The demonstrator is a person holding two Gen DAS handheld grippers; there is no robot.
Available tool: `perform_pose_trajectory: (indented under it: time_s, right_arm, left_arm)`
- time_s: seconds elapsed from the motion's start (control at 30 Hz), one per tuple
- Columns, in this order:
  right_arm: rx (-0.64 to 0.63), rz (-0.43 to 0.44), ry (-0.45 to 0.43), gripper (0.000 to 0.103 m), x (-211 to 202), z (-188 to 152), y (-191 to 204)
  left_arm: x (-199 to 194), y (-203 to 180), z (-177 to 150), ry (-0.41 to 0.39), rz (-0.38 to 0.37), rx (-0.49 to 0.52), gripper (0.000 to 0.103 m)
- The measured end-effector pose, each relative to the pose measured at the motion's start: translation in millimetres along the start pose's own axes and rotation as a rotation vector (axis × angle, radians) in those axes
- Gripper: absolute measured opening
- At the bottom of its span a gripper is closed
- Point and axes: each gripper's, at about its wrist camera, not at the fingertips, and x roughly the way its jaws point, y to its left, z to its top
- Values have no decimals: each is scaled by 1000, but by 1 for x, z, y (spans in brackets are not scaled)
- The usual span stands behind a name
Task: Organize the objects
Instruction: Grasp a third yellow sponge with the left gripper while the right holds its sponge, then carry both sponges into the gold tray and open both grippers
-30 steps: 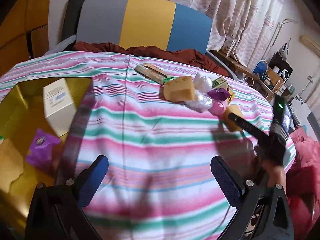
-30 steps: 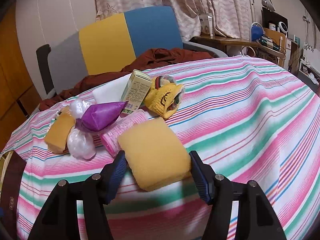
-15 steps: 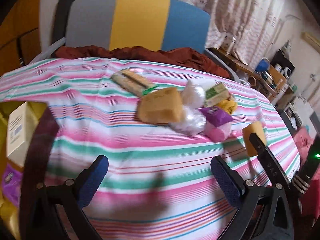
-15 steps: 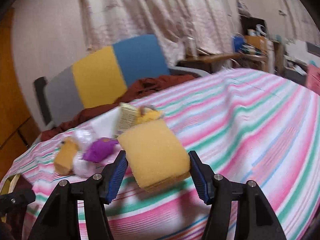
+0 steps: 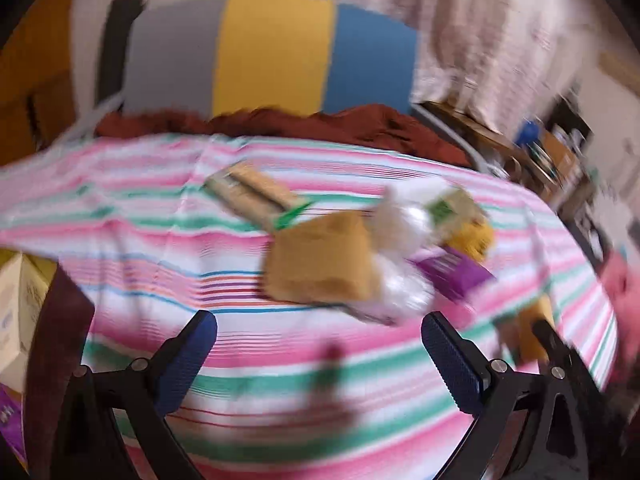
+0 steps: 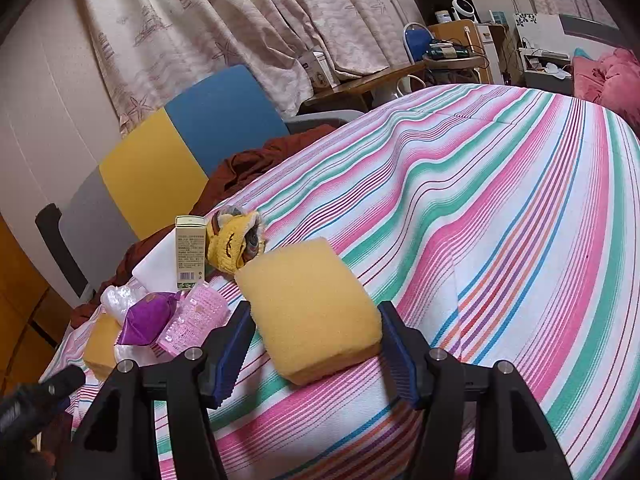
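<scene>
1. Left wrist view, blurred: left gripper [image 5: 318,354] jaws spread wide, nothing between them, over the striped cloth [image 5: 132,216]. Just ahead lies a pile: tan sponge [image 5: 320,266], clear bags [image 5: 404,220], purple packet [image 5: 456,272].
2. Right wrist view: right gripper [image 6: 316,350] clamps the yellow sponge [image 6: 310,306] between both blue pads, above the cloth. To its left sit a pink packet [image 6: 196,318], small carton [image 6: 189,252] and yellow knit item [image 6: 234,246].

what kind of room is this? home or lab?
Most likely a lived-in home room, not a lab. The work surface wears a striped cloth, patterned curtains hang behind a yellow-and-blue chair, and a cluttered side desk stands at the back.
</scene>
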Motion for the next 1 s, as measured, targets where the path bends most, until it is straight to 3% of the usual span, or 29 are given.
perform_pose_trajectory:
  time_s: [0.1,0.3,0.33,0.4,0.43,0.6,0.9,1.0]
  right_arm:
    - [1,2,1,63,-1,-1,-1]
    - [0,1,2,63,0,-1,-1]
    - [0,1,2,63,0,-1,-1]
    - [0,0,1,63,0,-1,0]
    - [0,0,2,63,0,-1,0]
    - [-2,-3,1,63,0,-1,-1]
    - [-17,-17,-10,63,-3,-1,2]
    - [-38,-24,-26,63,-6,-2,7]
  left_arm:
    - [13,13,12,21,-14,-71,103]
    - [41,8,29,46,-82,-75,102]
    - [44,8,30,47,-102,-79,98]
    - [50,7,28,53,-121,-83,72]
    - [55,7,25,69,-111,-78,68]
    - [48,2,8,1,-109,29,65]
    - [15,30,-27,-98,-13,-12,64]
    - [1,48,-39,-113,7,-73,64]
